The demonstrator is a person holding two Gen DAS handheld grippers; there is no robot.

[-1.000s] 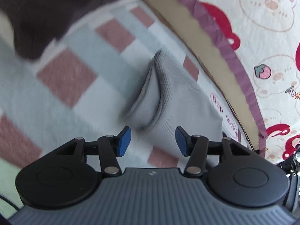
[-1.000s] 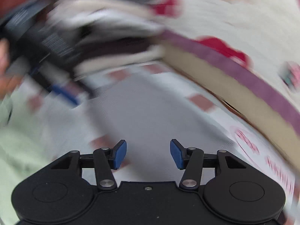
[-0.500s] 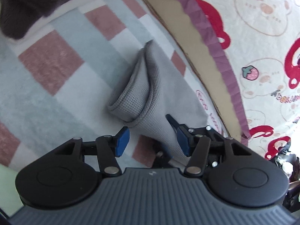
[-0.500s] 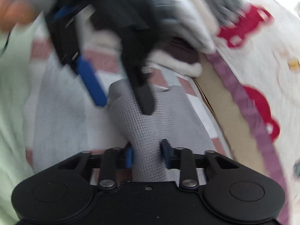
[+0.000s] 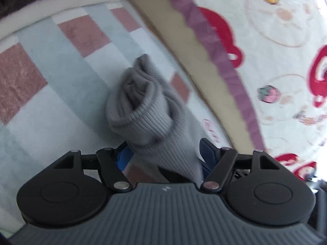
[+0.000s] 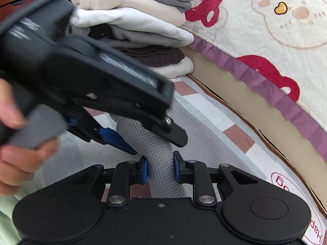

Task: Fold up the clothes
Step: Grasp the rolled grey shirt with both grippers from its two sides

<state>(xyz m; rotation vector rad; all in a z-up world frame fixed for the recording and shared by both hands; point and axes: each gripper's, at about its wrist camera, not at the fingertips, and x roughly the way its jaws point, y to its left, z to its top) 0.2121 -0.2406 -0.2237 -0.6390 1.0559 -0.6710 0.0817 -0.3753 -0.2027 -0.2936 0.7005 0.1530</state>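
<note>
While the right tongs (image 6: 159,170) stay out of the stack's way, they are clamped on a gathered roll of the grey knit garment (image 6: 155,140), which lies on the checked rug (image 5: 61,94) beside the bed edge (image 6: 235,102). Relative to that garment, the left tongs (image 5: 163,153) straddle its bunched cuff end, fingers apart on either side. Its long axis runs straight away from both tongs toward the folded clothes stack (image 6: 132,26); both sit equally near.

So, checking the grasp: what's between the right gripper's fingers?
A bunched fold of the grey garment, pinched by the right gripper, seen in the right wrist view.
</note>
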